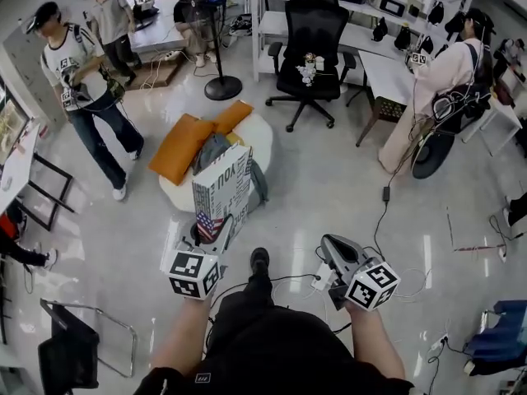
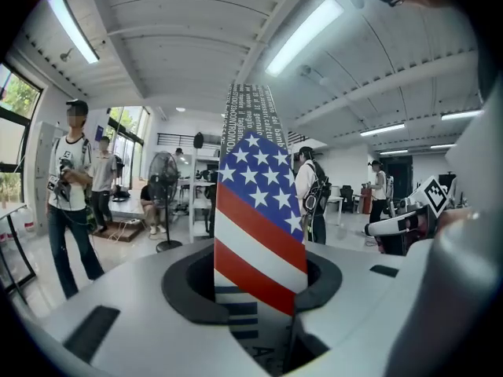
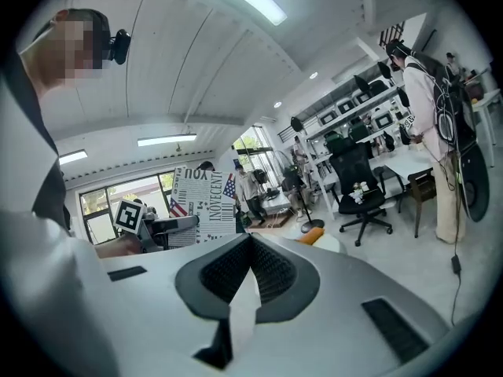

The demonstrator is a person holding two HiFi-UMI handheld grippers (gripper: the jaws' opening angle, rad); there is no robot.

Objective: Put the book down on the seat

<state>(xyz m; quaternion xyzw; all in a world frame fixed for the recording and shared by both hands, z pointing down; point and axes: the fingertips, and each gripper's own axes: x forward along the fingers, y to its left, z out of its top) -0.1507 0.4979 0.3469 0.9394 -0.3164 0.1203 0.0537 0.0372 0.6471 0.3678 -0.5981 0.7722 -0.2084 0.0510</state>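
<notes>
Head view: left tongs (image 1: 203, 235) grip the flag-printed book (image 1: 222, 189) upright, hiding part of the cushioned seat (image 1: 260, 135); right tongs (image 1: 328, 249) closed, empty.

A black office chair (image 1: 314, 31) stands near a floor fan (image 1: 223, 87).

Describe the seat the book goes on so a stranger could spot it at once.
Find the black office chair. On the open floor in front of it lies a low, round white seat, just beyond the book. Only it carries two orange cushions.
</notes>
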